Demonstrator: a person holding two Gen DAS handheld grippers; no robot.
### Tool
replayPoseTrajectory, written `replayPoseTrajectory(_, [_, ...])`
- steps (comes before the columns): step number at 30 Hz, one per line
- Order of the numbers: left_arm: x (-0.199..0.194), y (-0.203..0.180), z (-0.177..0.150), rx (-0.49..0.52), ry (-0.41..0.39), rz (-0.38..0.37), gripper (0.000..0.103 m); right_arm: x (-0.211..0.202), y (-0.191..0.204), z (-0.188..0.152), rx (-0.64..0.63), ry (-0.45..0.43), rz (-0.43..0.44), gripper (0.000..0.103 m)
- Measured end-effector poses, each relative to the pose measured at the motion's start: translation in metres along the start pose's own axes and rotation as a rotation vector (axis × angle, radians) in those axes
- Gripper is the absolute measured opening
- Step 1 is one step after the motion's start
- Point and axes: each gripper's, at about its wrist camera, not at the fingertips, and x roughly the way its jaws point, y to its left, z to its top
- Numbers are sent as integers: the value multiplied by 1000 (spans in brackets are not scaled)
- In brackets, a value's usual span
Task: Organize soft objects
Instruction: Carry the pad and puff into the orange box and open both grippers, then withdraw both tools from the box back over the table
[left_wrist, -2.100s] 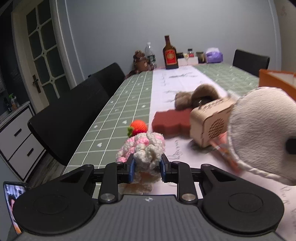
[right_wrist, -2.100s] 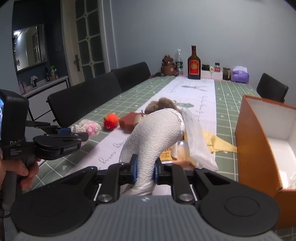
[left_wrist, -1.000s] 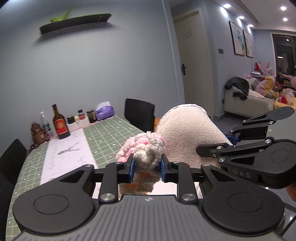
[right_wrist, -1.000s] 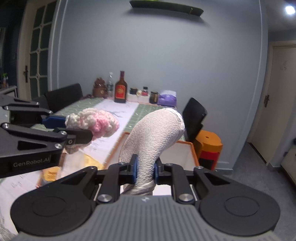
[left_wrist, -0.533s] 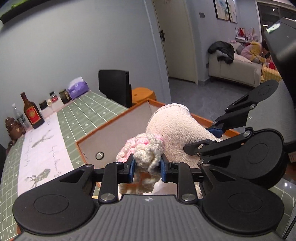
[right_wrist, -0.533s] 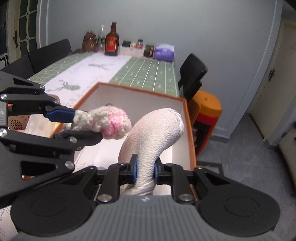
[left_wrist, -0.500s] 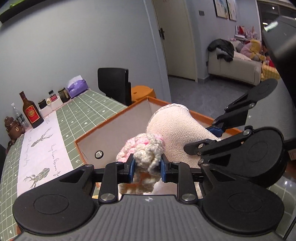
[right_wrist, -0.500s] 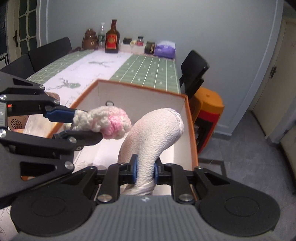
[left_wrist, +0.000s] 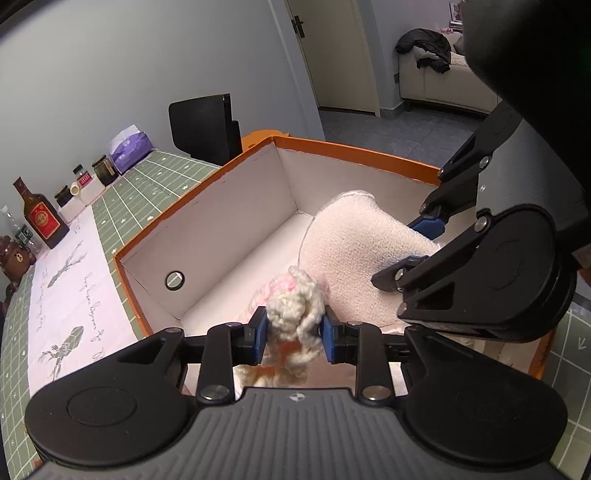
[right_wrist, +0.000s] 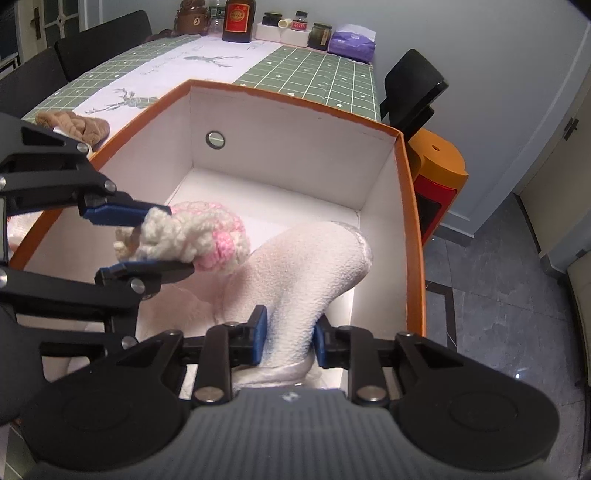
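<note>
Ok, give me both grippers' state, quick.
Left gripper: fingers opening, the pink-and-cream crochet piece between them, over the orange box.
Right gripper: fingers opening, the white fuzzy sock between them, over the same box.

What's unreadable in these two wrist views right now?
- Box floor, near part: both views, covered by the white sock, the crochet piece and the gripper bodies.
- Bottle top: right view, cut off by the upper edge.
- Jar labels: both views, too small.
- Both hands: outside the frame.
</note>
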Motion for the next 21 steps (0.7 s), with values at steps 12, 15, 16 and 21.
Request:
replayPoseTrajectory(12, [-20, 6, 2, -8, -57, 11, 59, -6, 15, -2, -111, 55, -28, 53])
replayPoseTrajectory(15, [-30, 7, 2, -14, -76, 13, 66, -13, 14, -2, -110, 61, -30, 60])
replayPoseTrajectory(16, [-34, 8, 3, -17, -83, 14, 68, -17, 14, -2, -111, 60, -40, 63])
replayPoseTrajectory(21, [-57, 12, 0, -47, -127, 11, 71, -40, 15, -2, -101, 34, -72, 63])
